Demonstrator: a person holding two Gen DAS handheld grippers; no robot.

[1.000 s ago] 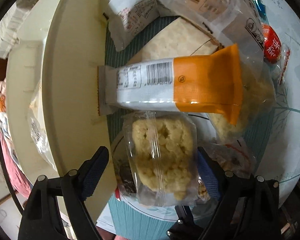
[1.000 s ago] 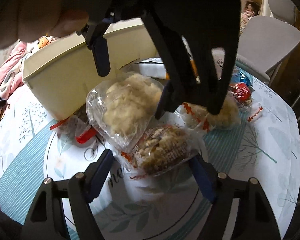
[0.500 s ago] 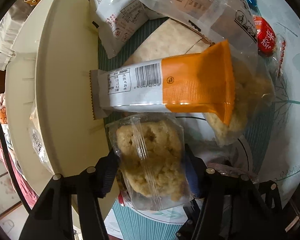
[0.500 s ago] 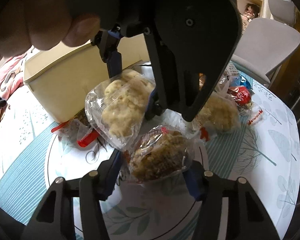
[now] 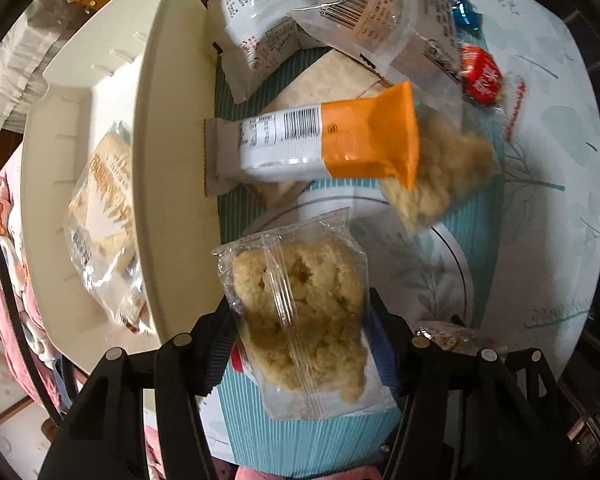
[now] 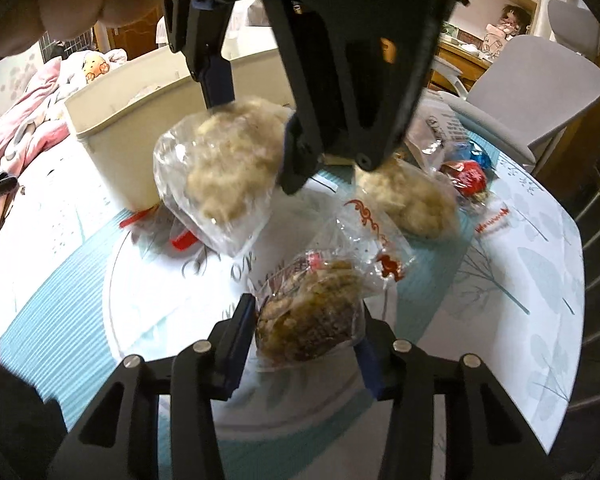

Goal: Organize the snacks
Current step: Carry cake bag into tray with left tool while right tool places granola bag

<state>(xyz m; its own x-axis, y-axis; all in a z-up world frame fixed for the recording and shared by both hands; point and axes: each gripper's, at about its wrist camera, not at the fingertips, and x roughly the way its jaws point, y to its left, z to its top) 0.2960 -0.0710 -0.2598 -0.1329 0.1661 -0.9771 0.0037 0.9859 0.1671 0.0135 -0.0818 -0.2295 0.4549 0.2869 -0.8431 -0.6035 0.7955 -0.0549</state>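
Both sets of fingers are clamped on wrapped snacks — left gripper [image 5: 300, 332] squeezes a pale rice cake [image 5: 300, 312] beside the cream bin [image 5: 172, 184], right gripper [image 6: 306, 324] pinches a darker cake [image 6: 308, 316] — presumably both bin-bound.

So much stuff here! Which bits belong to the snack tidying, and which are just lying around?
Part of the job:
- pale rice cake packet, held in the left gripper
- darker snack packet, held in the right gripper
- cream bin
- orange-and-white bar waiting on the table

Just lying about:
- grey chair
- pink bedding
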